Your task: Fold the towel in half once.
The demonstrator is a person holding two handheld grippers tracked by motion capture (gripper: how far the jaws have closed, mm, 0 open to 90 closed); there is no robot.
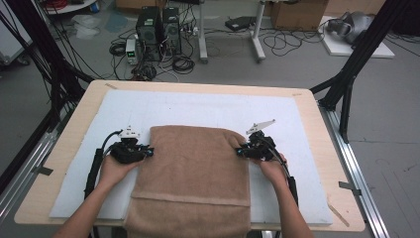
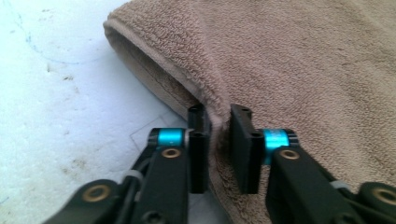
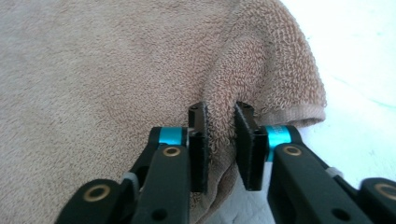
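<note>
Both grippers are pinching the brown towel [image 1: 193, 173]: the left gripper [image 1: 147, 153] is clamping its left edge and the right gripper [image 1: 239, 152] its right edge, jaws nearly closed on terry folds. The towel is lying on the white mat [image 1: 198, 106], near end overhanging. Lifting both edges evenly should be keeping the fold square.

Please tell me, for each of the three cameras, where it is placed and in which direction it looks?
High view: above the person's side, looking forward and down on the table; both forearms enter from below.
Left gripper view: on the left gripper, looking along its jaws, pinching the towel edge.
Right gripper view: on the right gripper, jaws pinching the towel's edge.
Shared: all show the brown towel.
</note>
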